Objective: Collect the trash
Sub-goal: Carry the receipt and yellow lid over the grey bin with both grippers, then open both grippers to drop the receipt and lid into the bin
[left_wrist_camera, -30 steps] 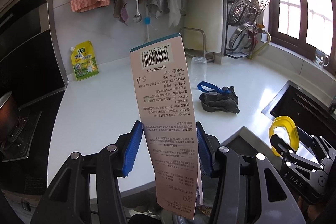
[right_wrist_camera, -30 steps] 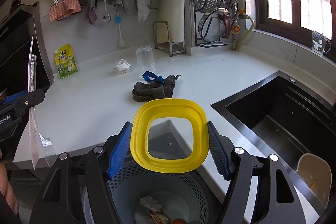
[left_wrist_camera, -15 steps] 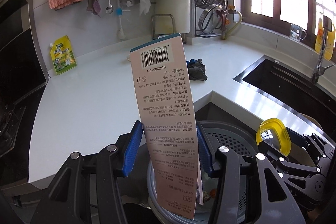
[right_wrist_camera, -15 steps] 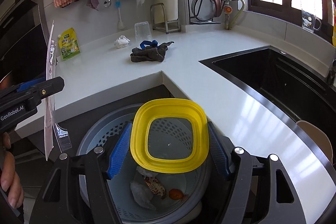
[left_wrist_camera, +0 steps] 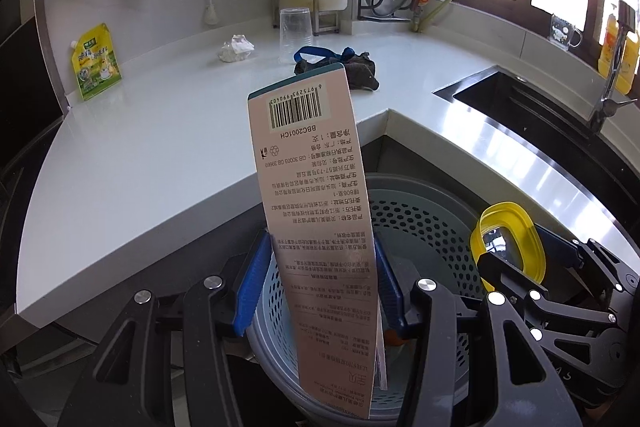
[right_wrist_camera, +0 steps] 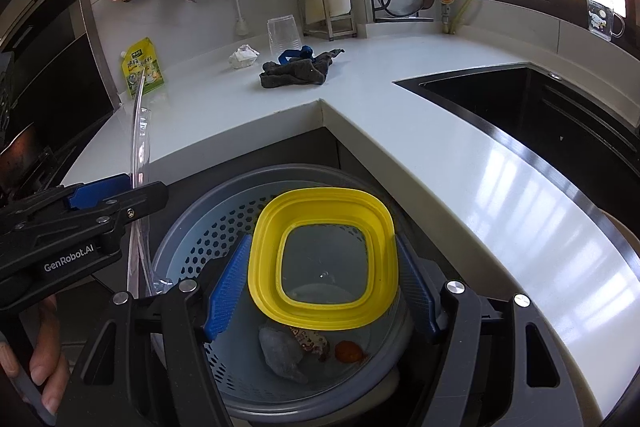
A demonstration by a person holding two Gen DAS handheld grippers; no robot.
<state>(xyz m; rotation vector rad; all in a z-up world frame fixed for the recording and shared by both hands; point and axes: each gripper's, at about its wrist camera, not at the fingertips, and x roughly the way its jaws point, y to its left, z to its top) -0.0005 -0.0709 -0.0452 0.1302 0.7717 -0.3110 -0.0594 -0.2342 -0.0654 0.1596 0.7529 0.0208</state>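
Fingers on the left gripper (left_wrist_camera: 316, 287) are clamping a pink packaging card (left_wrist_camera: 316, 211); the right gripper (right_wrist_camera: 320, 287) is squeezing a yellow-rimmed lid (right_wrist_camera: 322, 259). Both are hanging over the perforated bin (right_wrist_camera: 208, 227) below the tabletop (left_wrist_camera: 160, 131), presumably for dropping. Card is reading "BBC2001CH" under a barcode; "GenRobot.AI" is showing on the left gripper body. A crumpled tissue (right_wrist_camera: 243, 57) is waiting on the tabletop.

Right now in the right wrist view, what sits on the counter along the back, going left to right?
Yellow pouch → crumpled paper → clear cup → grey rag with a blue strap, then the sink at far right.
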